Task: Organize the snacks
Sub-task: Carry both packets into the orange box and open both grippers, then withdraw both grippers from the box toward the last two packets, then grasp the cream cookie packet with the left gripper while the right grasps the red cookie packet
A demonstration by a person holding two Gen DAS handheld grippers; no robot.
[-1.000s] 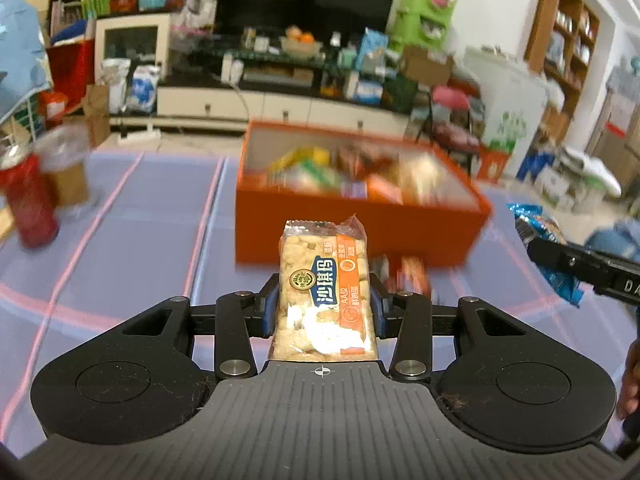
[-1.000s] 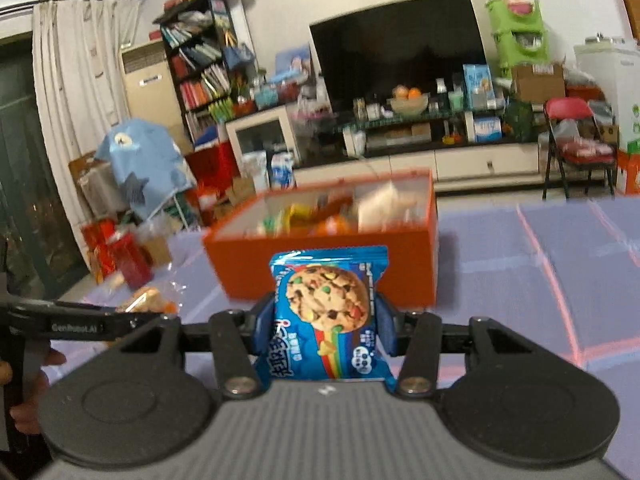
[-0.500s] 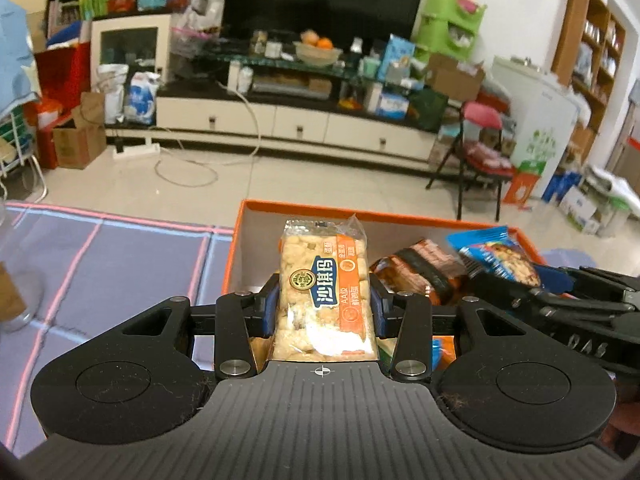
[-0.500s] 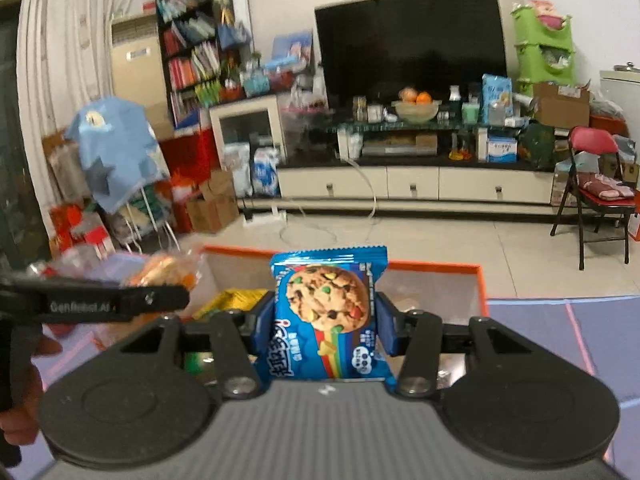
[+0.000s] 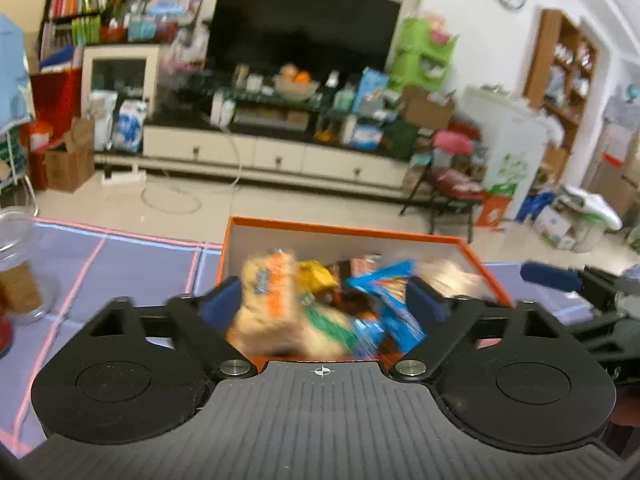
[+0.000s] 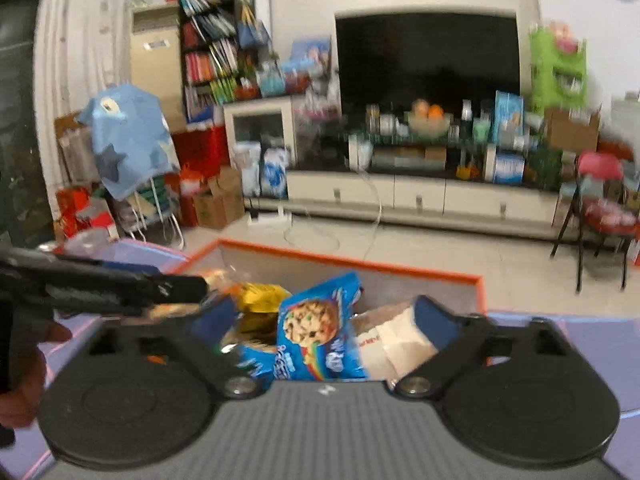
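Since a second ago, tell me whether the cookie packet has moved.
Yes. The cookie packet has left the opening right gripper, whose pads no longer touch it, and is tilting down into the orange box among the other snacks.

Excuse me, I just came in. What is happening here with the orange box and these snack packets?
A person holds a tool in each hand over the orange box and is dropping snacks into it. The left tool is opening, and the blurred rice cracker bar is falling free between its fingers. The right tool is opening too, and the blue cookie packet is tipping down onto the snacks already in the box.
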